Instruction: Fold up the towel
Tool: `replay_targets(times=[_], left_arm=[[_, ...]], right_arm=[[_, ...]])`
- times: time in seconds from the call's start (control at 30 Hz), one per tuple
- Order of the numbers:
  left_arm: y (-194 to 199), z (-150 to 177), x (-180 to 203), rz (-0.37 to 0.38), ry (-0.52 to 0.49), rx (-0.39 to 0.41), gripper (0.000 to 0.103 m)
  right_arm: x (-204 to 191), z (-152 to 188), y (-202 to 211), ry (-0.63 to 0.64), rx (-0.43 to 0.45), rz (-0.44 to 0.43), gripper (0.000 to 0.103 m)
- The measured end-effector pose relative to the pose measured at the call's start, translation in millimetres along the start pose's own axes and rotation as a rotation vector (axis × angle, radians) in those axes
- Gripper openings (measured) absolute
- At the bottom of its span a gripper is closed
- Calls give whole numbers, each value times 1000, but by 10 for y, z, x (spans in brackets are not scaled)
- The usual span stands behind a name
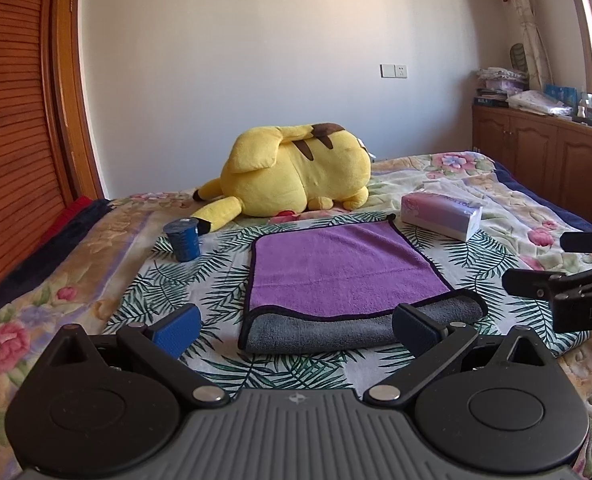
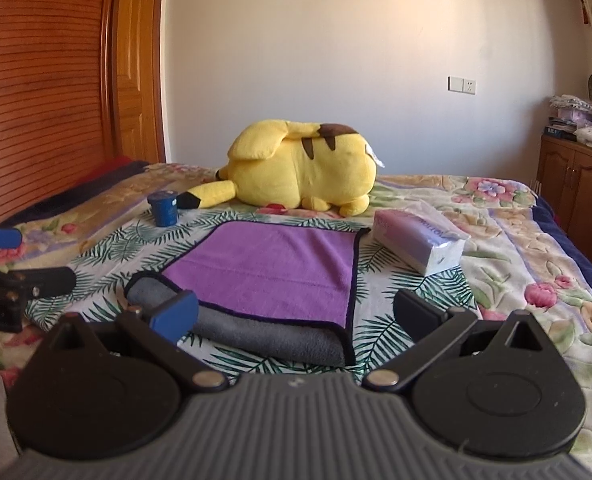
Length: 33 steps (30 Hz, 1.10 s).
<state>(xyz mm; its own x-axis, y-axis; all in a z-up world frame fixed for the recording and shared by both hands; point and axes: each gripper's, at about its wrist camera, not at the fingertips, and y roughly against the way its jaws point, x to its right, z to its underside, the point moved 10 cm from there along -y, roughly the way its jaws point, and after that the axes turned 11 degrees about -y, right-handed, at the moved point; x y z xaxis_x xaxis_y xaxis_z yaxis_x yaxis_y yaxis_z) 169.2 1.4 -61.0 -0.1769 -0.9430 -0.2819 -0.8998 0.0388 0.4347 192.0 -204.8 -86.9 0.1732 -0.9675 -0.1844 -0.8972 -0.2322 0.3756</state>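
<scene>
I see both tools, left (image 1: 296, 330) and right (image 2: 296, 316), spread wide, grasping nothing, near the folded towel (image 1: 344, 268) on the bed (image 1: 75, 272).

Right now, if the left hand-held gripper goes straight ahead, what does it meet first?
Probably the purple towel: its folded grey near edge lies right ahead of the open left hand-held gripper. Depth is hard to judge.
</scene>
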Motion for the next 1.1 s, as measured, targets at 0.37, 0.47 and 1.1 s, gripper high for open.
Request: replay_targets(times=[0.37,0.47,1.1], left_arm=[[-260,-26,-85,38,9,-24,87],[-339,-51,-128,43,12,-24,87],[-871,68,-245,60,-57,-79,74]], right_arm=[[6,32,-322,37,-59,8,103],[25,39,-407,36,-76,6,103],[171,41,-880,15,-142,-25,86]])
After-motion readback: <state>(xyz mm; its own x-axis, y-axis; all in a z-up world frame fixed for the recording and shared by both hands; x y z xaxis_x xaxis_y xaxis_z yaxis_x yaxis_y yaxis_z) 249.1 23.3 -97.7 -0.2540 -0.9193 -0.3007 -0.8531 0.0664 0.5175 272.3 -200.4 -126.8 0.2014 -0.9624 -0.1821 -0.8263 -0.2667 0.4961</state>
